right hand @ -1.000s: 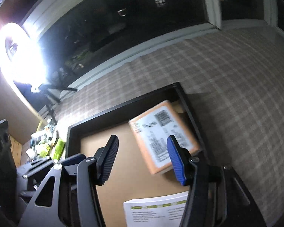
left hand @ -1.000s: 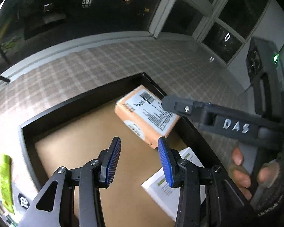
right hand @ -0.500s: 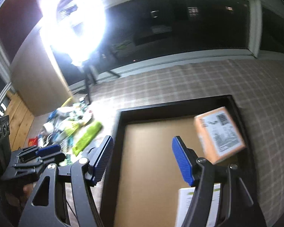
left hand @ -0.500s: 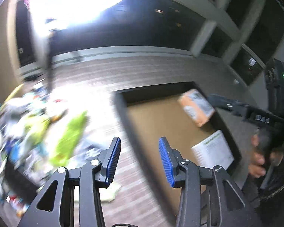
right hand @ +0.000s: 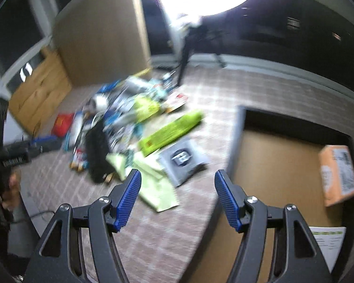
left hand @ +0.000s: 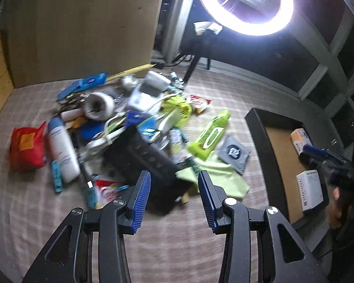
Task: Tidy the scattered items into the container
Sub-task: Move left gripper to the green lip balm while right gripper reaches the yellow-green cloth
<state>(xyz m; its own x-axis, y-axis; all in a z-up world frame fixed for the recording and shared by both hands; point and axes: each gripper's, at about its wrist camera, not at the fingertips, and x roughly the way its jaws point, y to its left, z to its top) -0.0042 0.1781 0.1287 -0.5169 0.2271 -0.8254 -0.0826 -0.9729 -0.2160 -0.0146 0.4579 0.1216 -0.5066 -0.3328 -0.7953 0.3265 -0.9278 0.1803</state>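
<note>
A heap of scattered items lies on the checked carpet: a green pouch (left hand: 210, 136), a grey packet (left hand: 234, 153), a yellow-green cloth (left hand: 214, 179), a black bag-like thing (left hand: 141, 155), a white bottle (left hand: 61, 148) and a red bag (left hand: 26, 146). To the right stands the black container (left hand: 257, 127) with an orange box (left hand: 299, 139) and a white box (left hand: 311, 188) inside. My left gripper (left hand: 173, 181) hangs open and empty above the near edge of the heap. My right gripper (right hand: 178, 181) is open and empty over the carpet between the grey packet (right hand: 184, 160) and the container (right hand: 238, 141).
A bright ring light (left hand: 245, 4) on a tripod (left hand: 195, 63) stands behind the heap. A tall wooden panel (left hand: 82, 28) and a wooden cabinet (right hand: 40, 89) close off the left. Dark windows run along the far wall. A hand (left hand: 339, 202) holds the right gripper.
Both views have swung left, from over the container and its orange box to the heap on the carpet. The right jaws stand wider than a second ago.
</note>
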